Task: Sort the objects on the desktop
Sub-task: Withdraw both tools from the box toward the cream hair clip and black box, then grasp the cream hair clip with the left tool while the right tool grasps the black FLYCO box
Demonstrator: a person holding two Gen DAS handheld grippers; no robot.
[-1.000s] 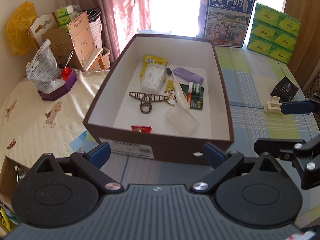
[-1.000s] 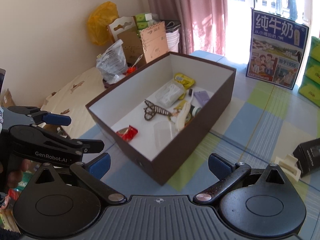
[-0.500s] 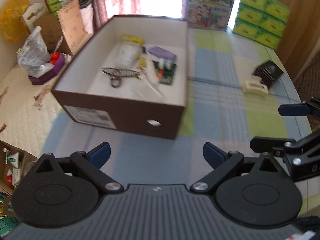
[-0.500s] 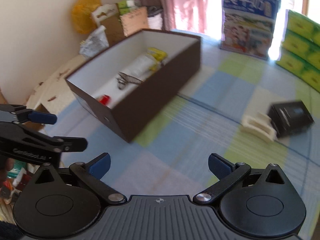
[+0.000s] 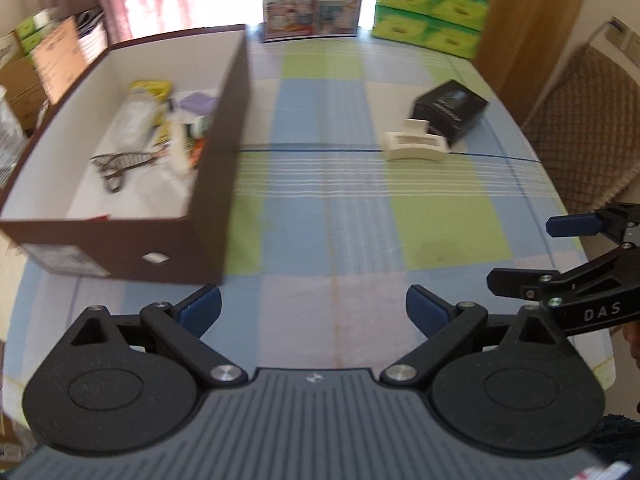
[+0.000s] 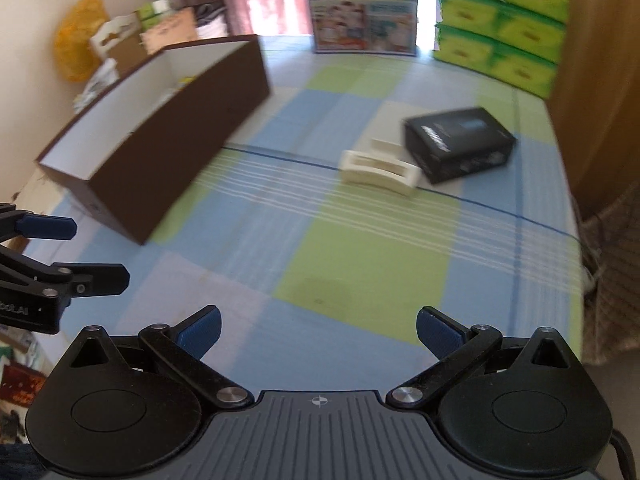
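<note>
while both the left hand-held gripper point(image 5: 313, 307) and the right hand-held gripper point(image 6: 318, 330) are held wide apart and empty above the checked bench point(image 5: 332, 216), a white clip point(image 5: 415, 145) is seen touching a black box point(image 5: 450, 114), well apart from the brown box point(image 5: 218, 152).

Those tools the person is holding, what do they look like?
Both match: the left tool and right tool are matte black, with two round discs, silver pivot pins, a ribbed grey centre plate and blue-padded fingers. White lettering on the sides, partly readable: "DAS" on the right one.
</note>
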